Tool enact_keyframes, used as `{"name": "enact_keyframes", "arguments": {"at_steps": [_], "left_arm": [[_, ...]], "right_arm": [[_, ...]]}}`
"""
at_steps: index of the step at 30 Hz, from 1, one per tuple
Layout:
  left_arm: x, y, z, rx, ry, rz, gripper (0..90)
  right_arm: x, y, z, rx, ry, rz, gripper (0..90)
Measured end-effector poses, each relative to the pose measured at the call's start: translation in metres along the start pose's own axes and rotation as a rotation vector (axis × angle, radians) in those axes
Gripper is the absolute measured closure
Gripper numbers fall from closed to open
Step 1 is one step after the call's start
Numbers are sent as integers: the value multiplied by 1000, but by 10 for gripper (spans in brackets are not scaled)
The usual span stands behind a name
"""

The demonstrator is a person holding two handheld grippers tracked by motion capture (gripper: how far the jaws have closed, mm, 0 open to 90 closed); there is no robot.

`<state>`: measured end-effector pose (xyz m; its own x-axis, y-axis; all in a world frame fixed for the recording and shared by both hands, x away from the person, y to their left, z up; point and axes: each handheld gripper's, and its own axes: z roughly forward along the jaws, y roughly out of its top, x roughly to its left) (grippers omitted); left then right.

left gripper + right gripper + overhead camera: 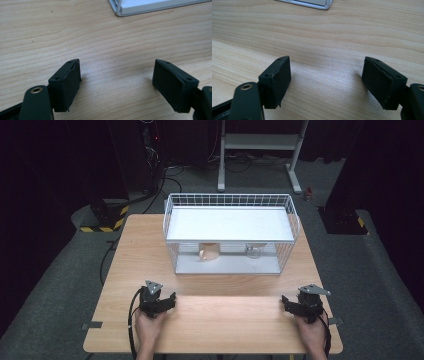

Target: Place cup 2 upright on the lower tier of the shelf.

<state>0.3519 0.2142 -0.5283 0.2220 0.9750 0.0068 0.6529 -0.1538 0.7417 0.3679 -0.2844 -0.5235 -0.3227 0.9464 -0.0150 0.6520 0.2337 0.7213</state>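
Observation:
My left gripper (159,297) rests on the wooden table (225,317) near its front left, held by a hand. In the left gripper view the left gripper (116,72) is open, with bare wood between its black pads (68,82). My right gripper (301,302) rests near the front right in the other hand. Seen in its own view, the right gripper (325,70) is open too, and nothing lies between its pads (279,78). Both point toward a white wire rack (230,227) farther back on the table.
Under the rack's solid upper shelf, a tan cup (209,253) and a small clear glass (253,251) stand on its lower tray. A corner of the rack's base (130,10) shows ahead of the left gripper, and another base corner (312,3) ahead of the right. Bare wood lies between rack and grippers.

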Motion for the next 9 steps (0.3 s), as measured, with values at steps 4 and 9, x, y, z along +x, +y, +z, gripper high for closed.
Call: {"name": "enact_keyframes", "arguments": {"at_steps": [4,9], "left_arm": [[0,0,0,0,0,0,228],[0,0,0,2,0,-2,228]], "right_arm": [[0,0,0,0,0,0,234],[0,0,0,0,0,0,234]]}}
